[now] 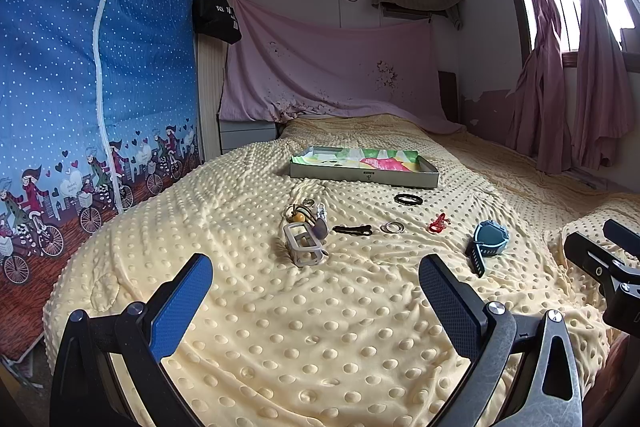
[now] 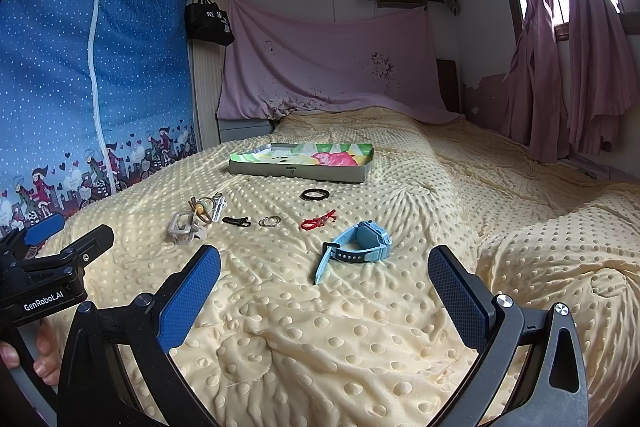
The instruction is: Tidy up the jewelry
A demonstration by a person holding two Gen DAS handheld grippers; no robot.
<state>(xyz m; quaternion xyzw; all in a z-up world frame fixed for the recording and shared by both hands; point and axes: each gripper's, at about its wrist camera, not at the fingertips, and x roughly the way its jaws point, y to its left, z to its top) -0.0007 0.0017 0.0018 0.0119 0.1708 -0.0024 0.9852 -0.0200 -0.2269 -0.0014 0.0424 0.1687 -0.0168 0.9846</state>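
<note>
Jewelry lies in a row on the yellow dotted blanket. A shallow grey box with a colourful lining sits behind it. In front lie a black bracelet, a red cord, two metal rings, a black clip, a grey watch frame, a keyring bundle and a blue watch. My left gripper is open and empty, short of the frame. My right gripper is open and empty, just short of the blue watch.
A blue fabric wardrobe stands to the left of the bed. A pink sheet hangs over the headboard. Pink curtains hang at the right. The blanket bunches up at the right.
</note>
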